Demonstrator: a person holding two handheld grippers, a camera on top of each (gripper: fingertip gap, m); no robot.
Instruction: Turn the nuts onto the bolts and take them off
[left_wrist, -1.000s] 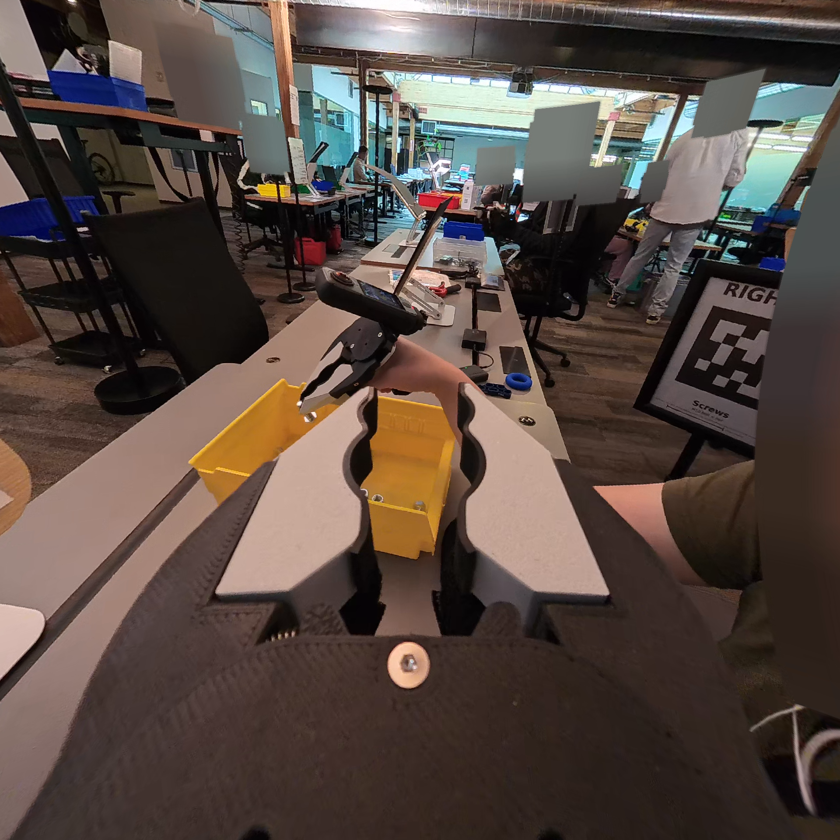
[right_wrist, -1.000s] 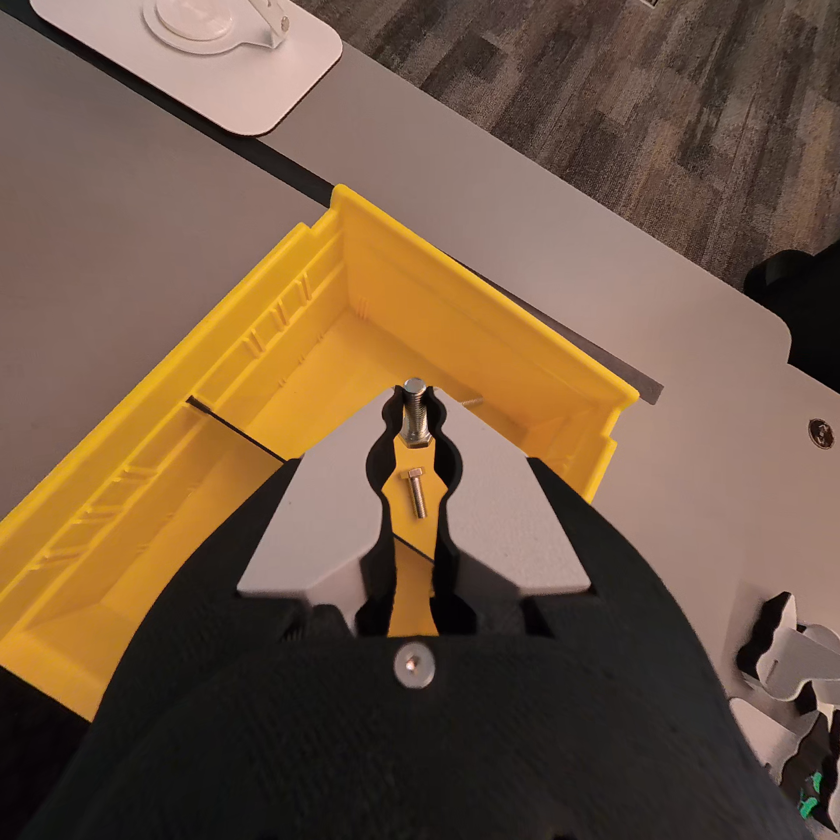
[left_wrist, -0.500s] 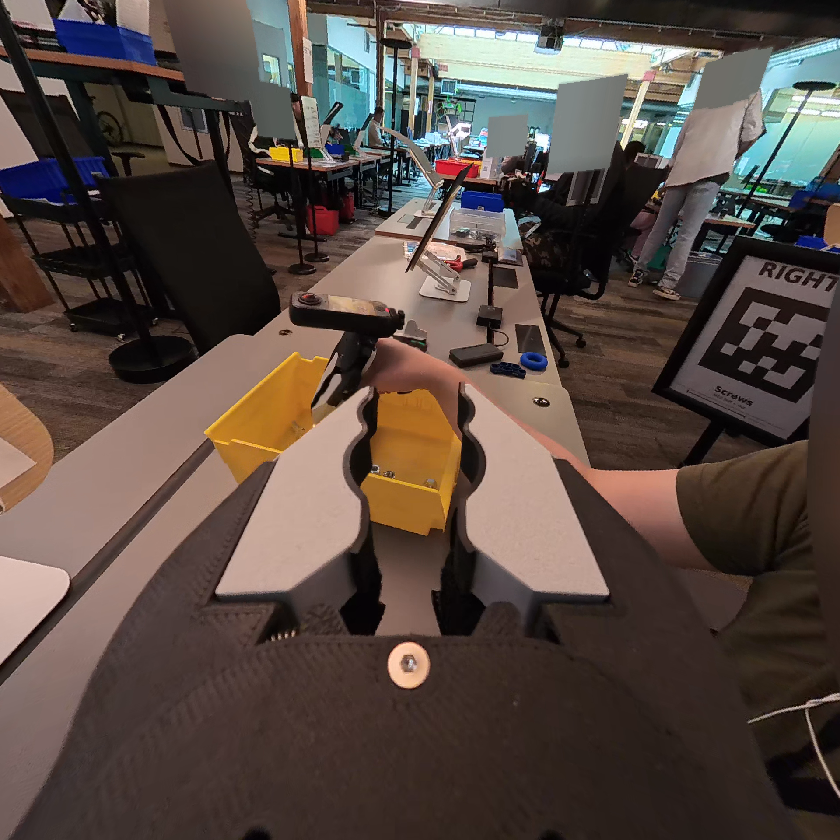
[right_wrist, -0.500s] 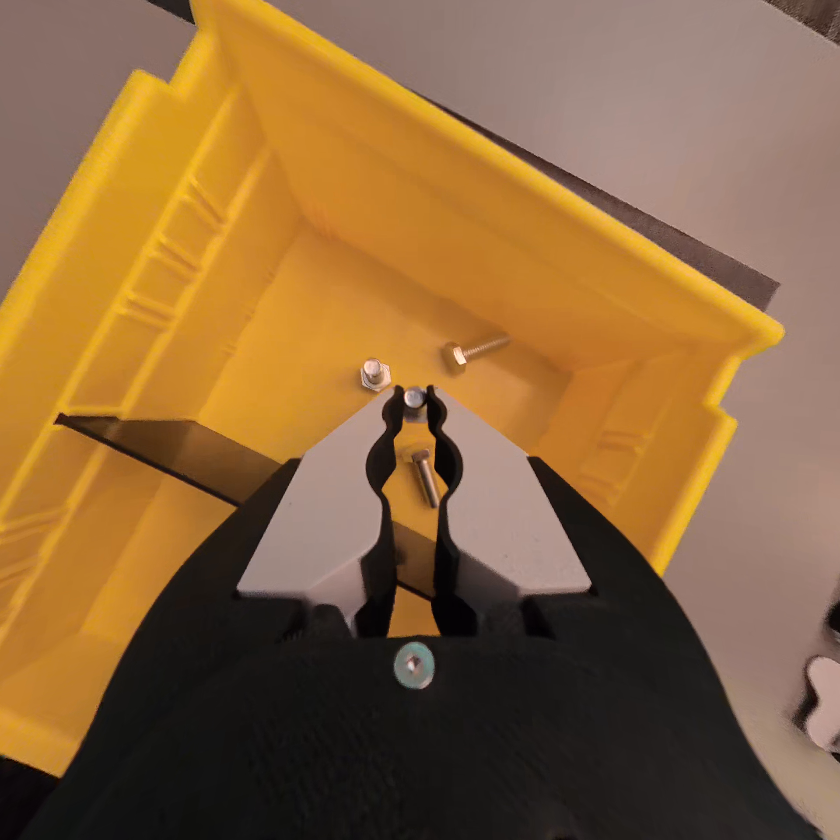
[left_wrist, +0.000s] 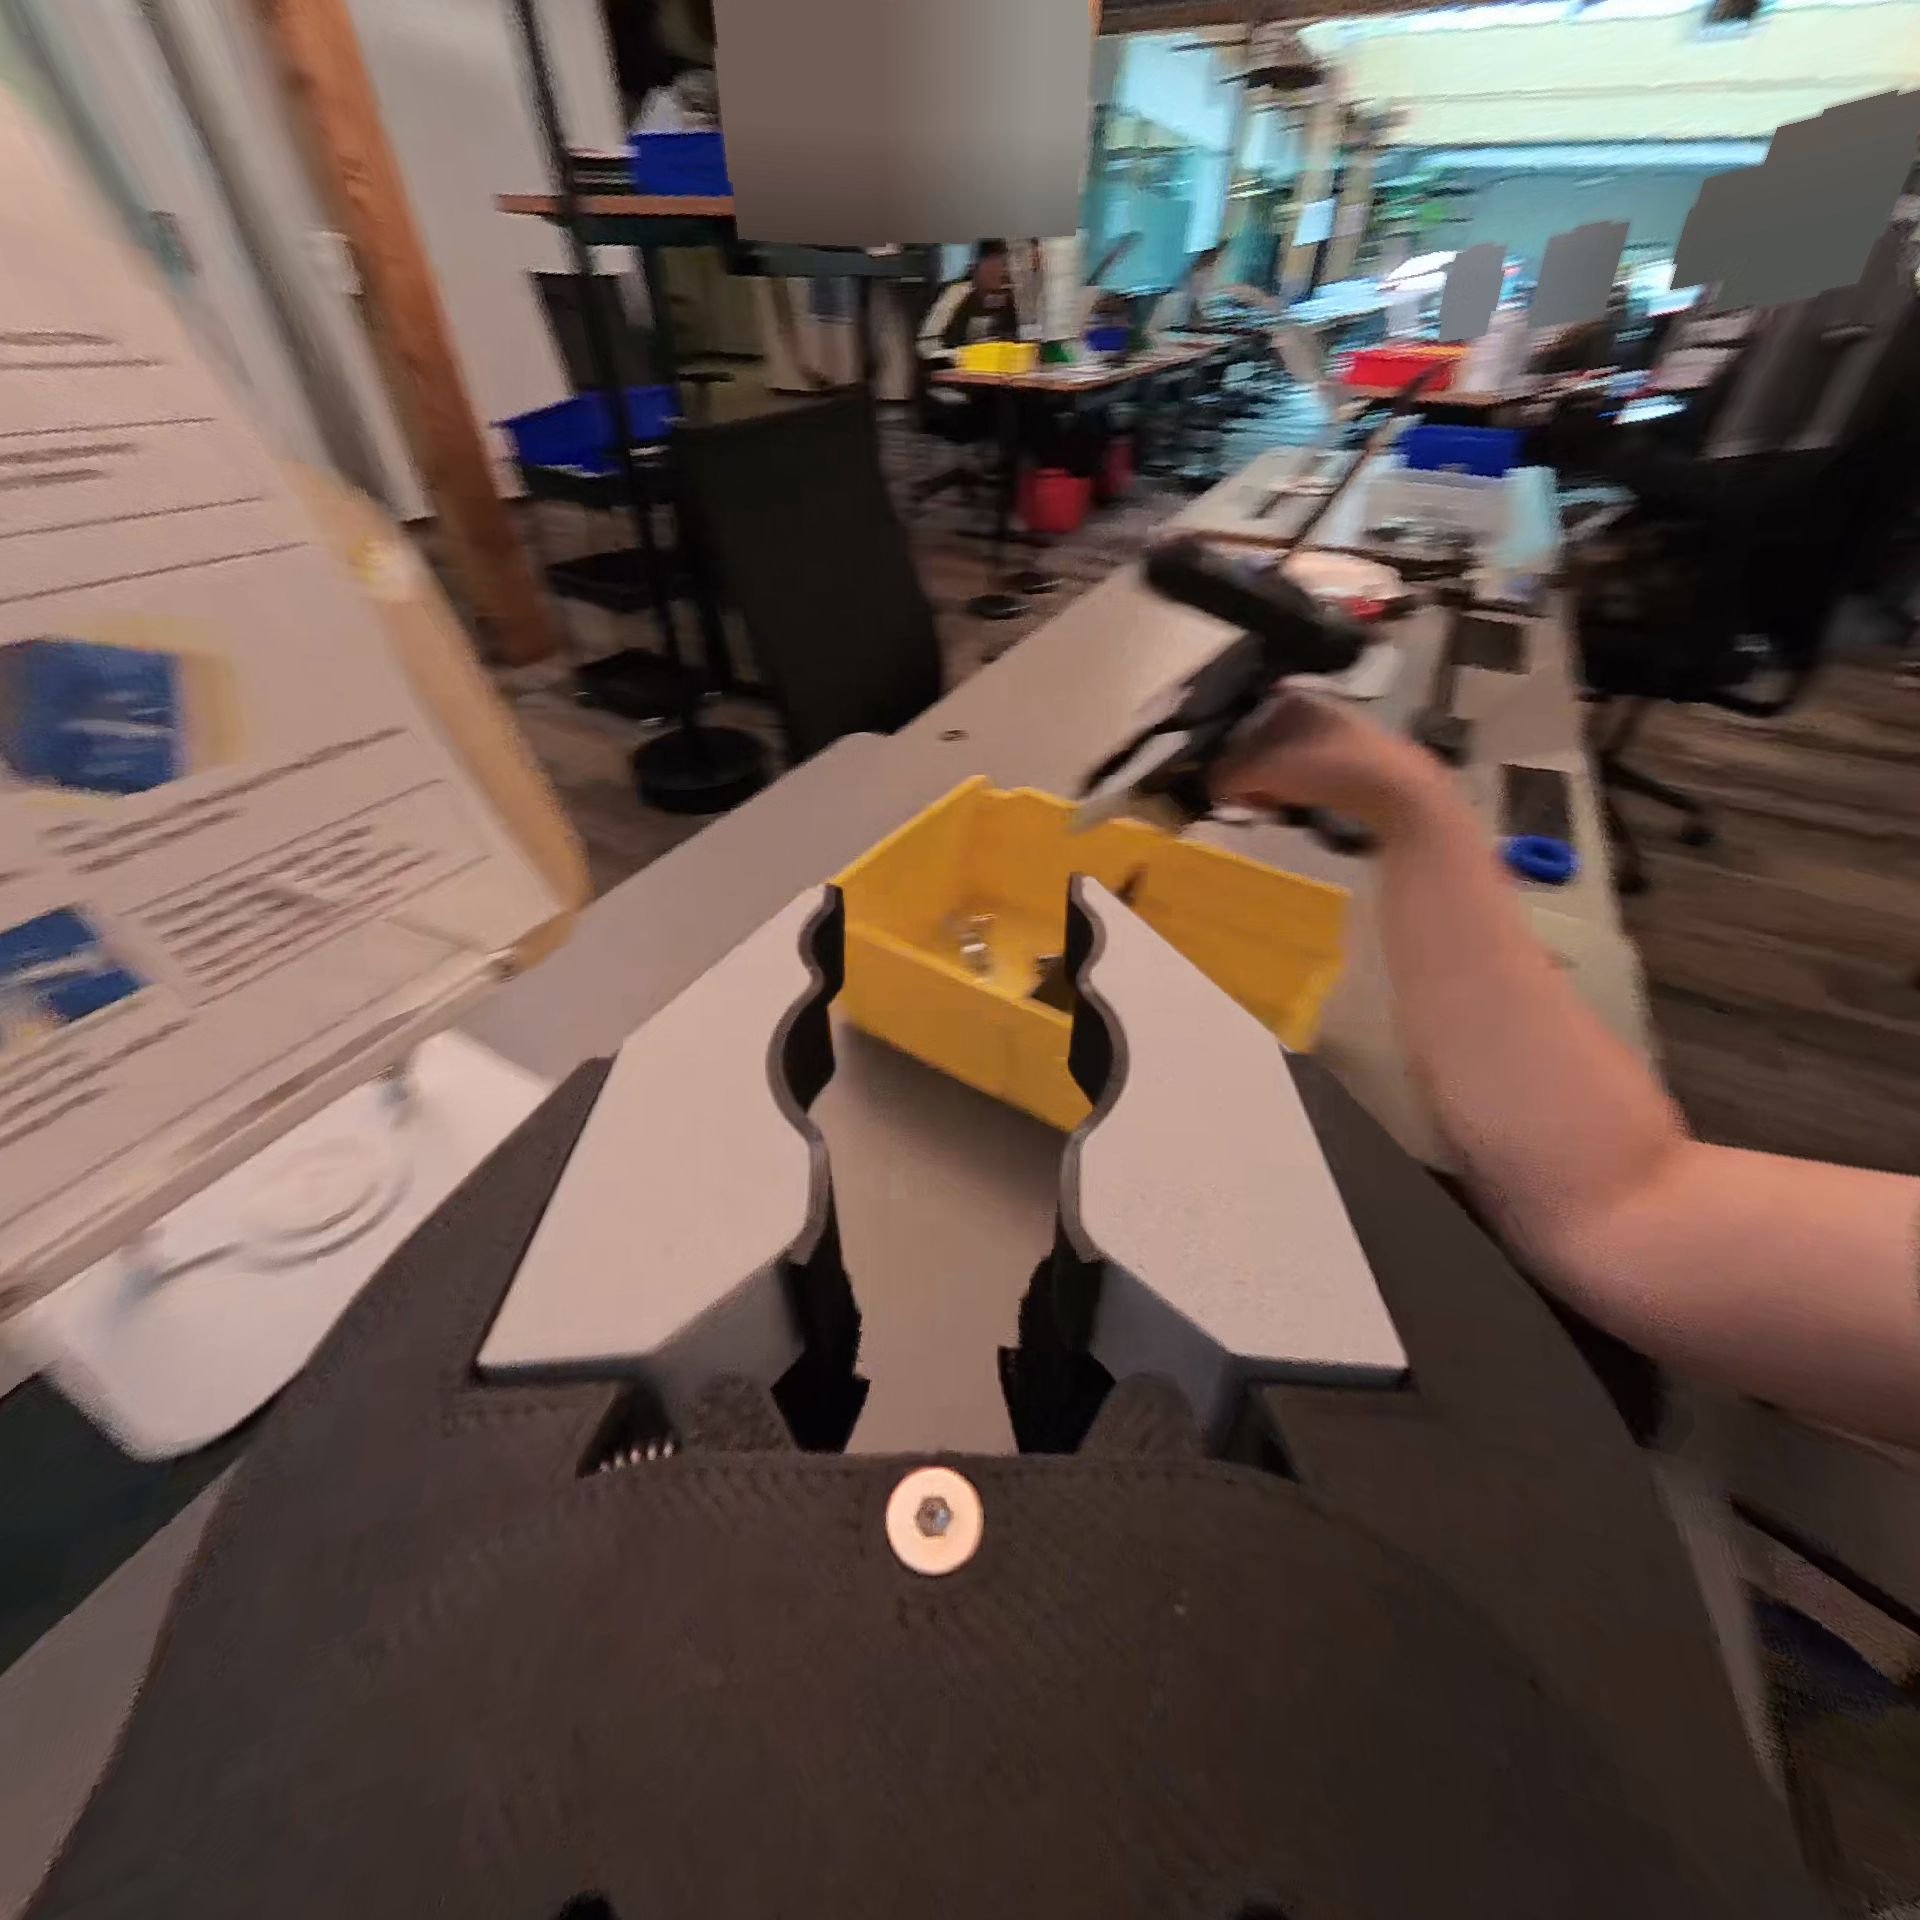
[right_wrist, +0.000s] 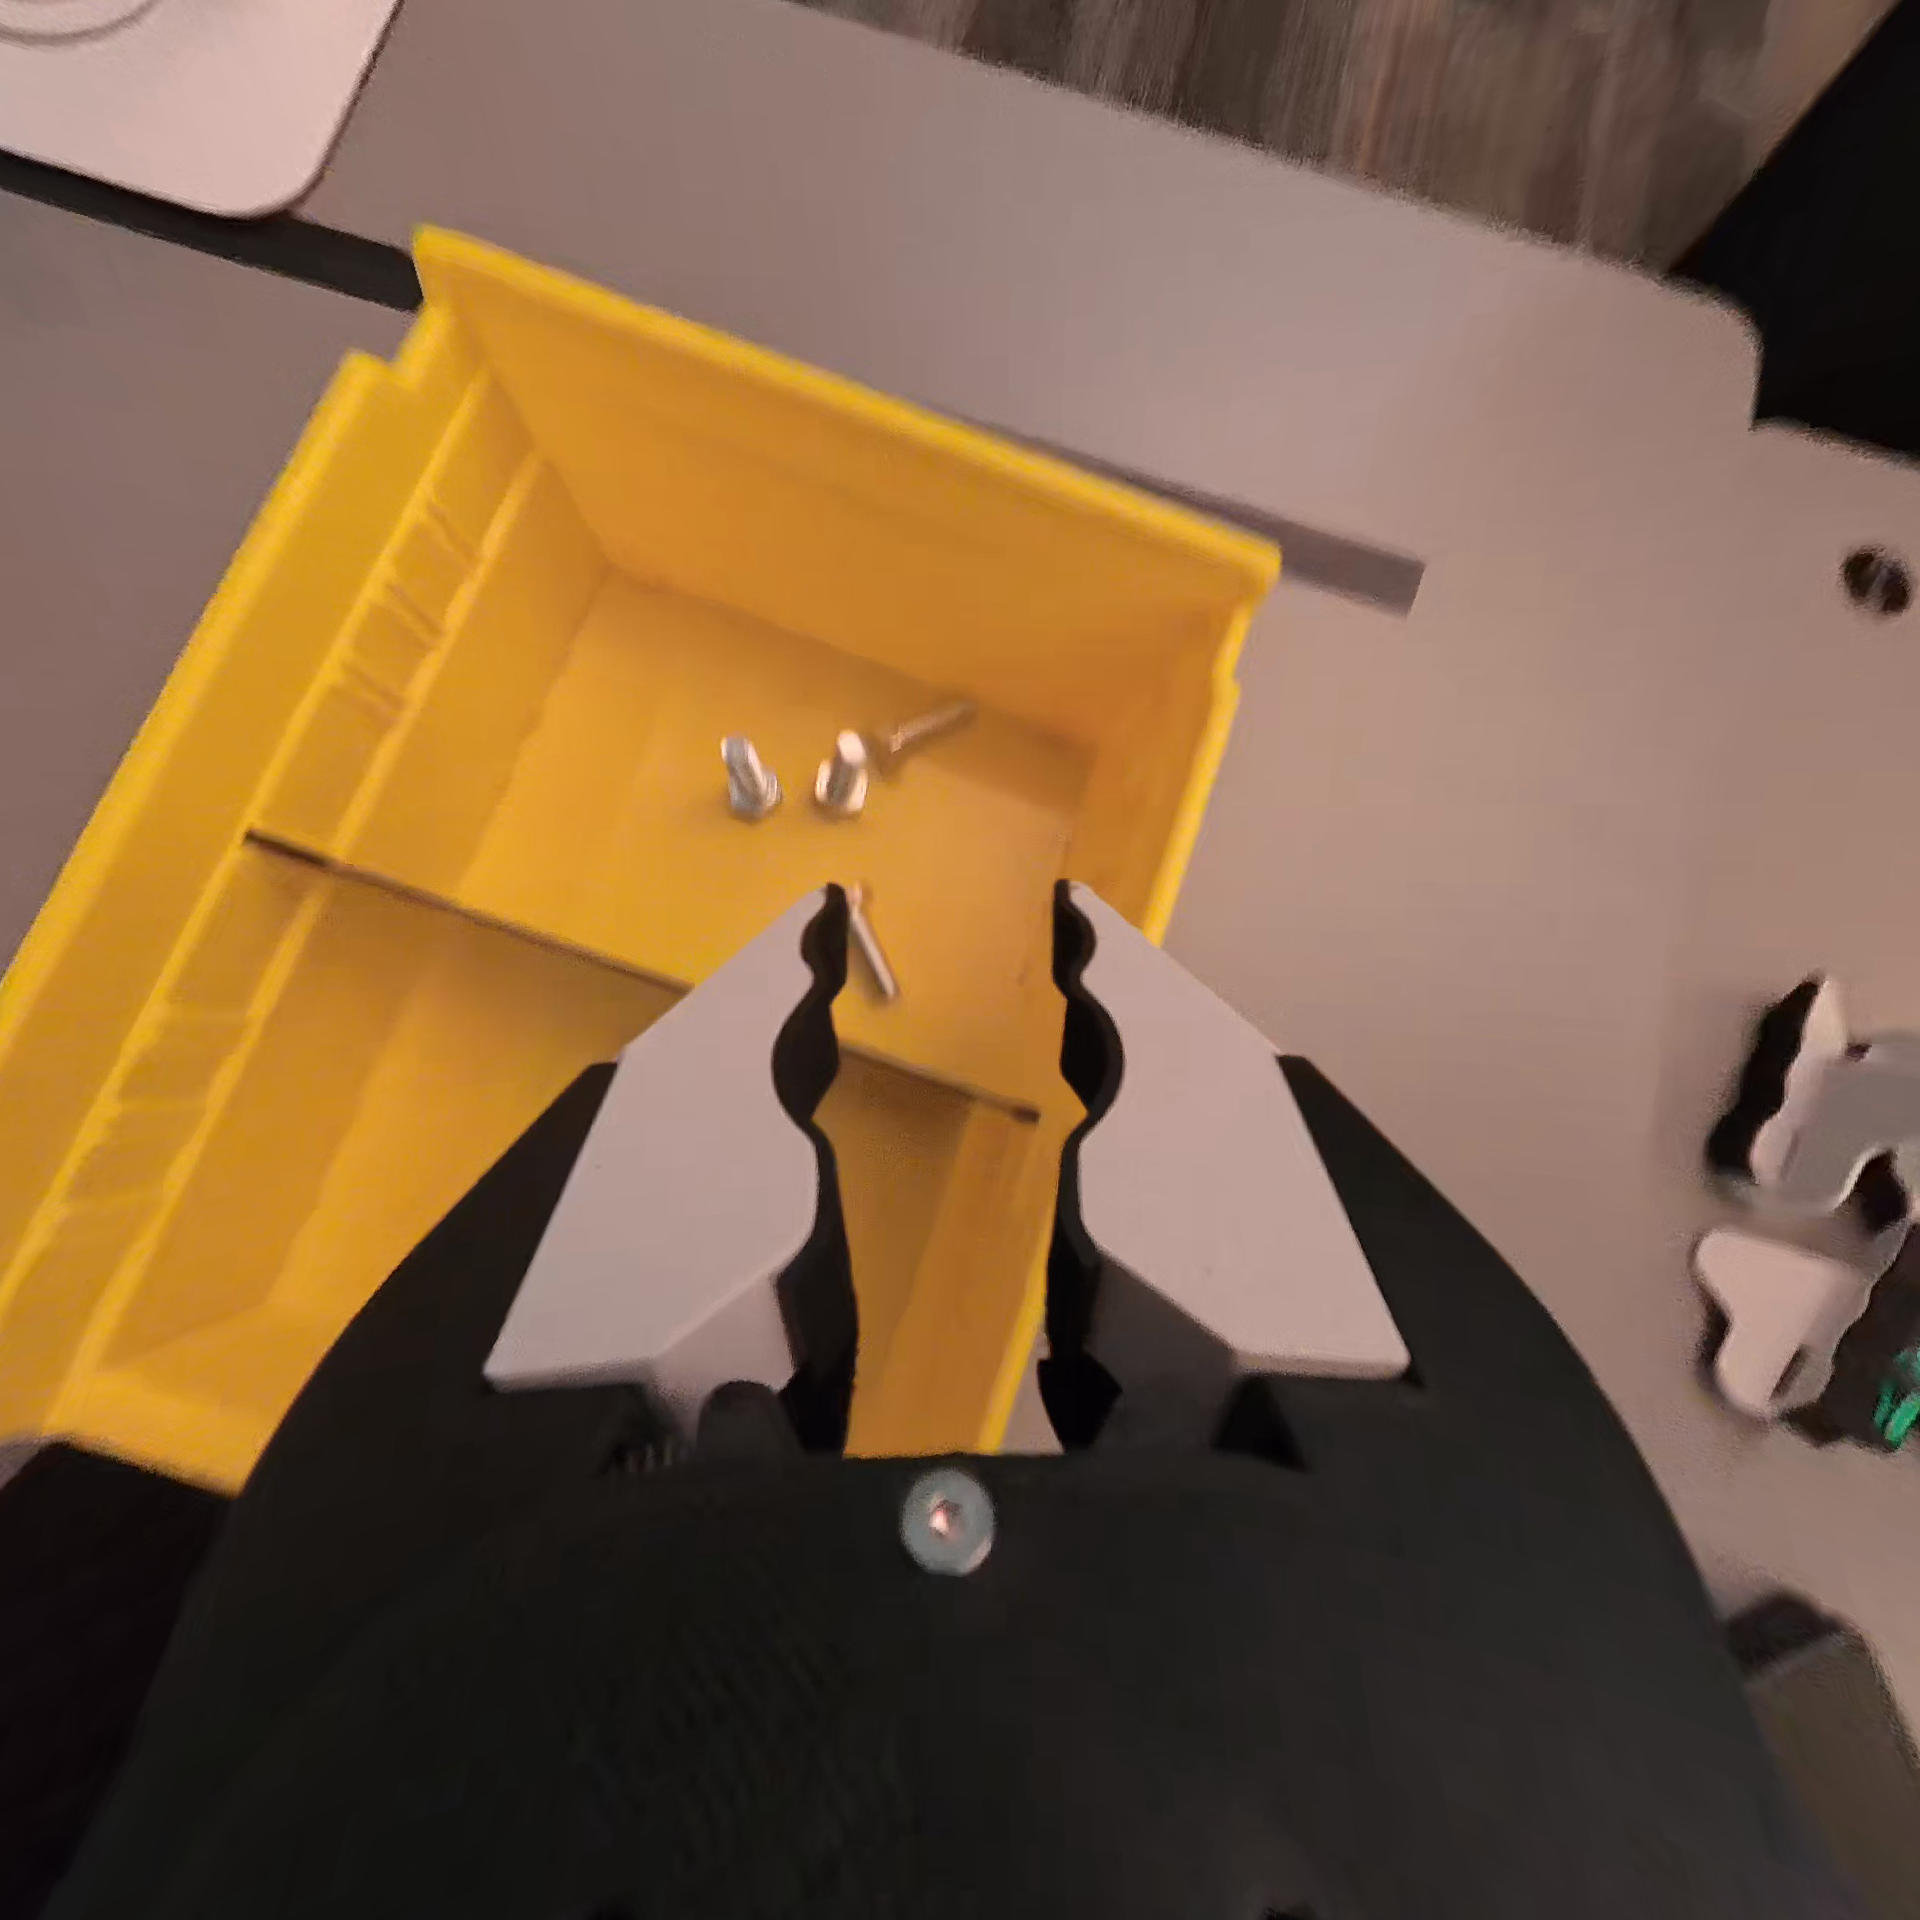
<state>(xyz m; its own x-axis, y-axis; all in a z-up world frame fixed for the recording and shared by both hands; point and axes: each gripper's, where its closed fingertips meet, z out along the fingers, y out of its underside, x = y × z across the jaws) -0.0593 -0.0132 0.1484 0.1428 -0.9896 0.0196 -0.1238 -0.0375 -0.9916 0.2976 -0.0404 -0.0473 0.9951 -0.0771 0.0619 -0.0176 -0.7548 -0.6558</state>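
Right gripper (right_wrist: 943, 894) is spread wide w/ nothing between the jaws, hanging over the yellow bin (right_wrist: 343, 582) and pointing down into it. Both grey fingers (right_wrist: 686, 1153) sit above the near-right part of the bin, roughly over the thin divider (right_wrist: 457, 914) that splits it into two compartments. Just past the left fingertip, a small bolt (right_wrist: 871, 951) lies flat on the bin floor in the far compartment, close to the tip but not pinched by anything. A bit farther in, two bolts (right_wrist: 750, 779) stand side by side, heads up, looks like w/ nuts on them but it's blurry so can't say for sure. Right behind those, another bolt (right_wrist: 925, 725) lies on its side near the back wall. Near compartment looks bare from what shows.

Left gripper (left_wrist: 948, 894) is also spread, jaws apart & holding nothing, hovering above the grey table (left_wrist: 935, 1195) short of the bin (left_wrist: 935, 1008). From the left wrist view the bin sits just beyond the fingertips, w/ small metal bits (left_wrist: 977, 940) glinting inside. The right gripper (left_wrist: 1153, 769) shows past it, held by a hand (left_wrist: 1320, 769) above the bin's far rim. Off to the left, a white stand w/ a printed sheet (left_wrist: 208, 831), everything there pretty motion-blurred. Way back: desks, chairs, blue bins (left_wrist: 592, 426).
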